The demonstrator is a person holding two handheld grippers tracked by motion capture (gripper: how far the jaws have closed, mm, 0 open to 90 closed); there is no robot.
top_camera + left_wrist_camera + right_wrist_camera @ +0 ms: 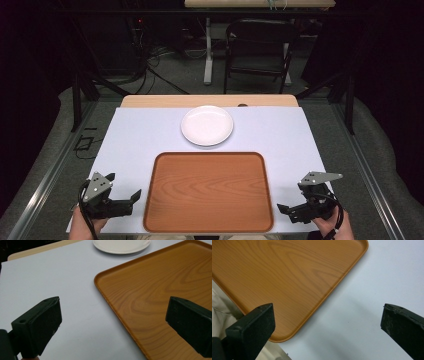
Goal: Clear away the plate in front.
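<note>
From above, you're holding the left gripper (123, 189) and right gripper (291, 199) spread wide and empty, flanking the wooden tray (208, 192), with the white plate (207, 125) sitting just beyond its far edge on the white table cover (135, 135). Along your left gripper's jaws, the tray's corner (100, 280) is sitting close: swinging inward could be nudging it. Plate's far rim is cut off. Along your right gripper's jaws, the tray's near edge (284, 338) is overhanging pale cloth (222, 315), hard to identify.
</note>
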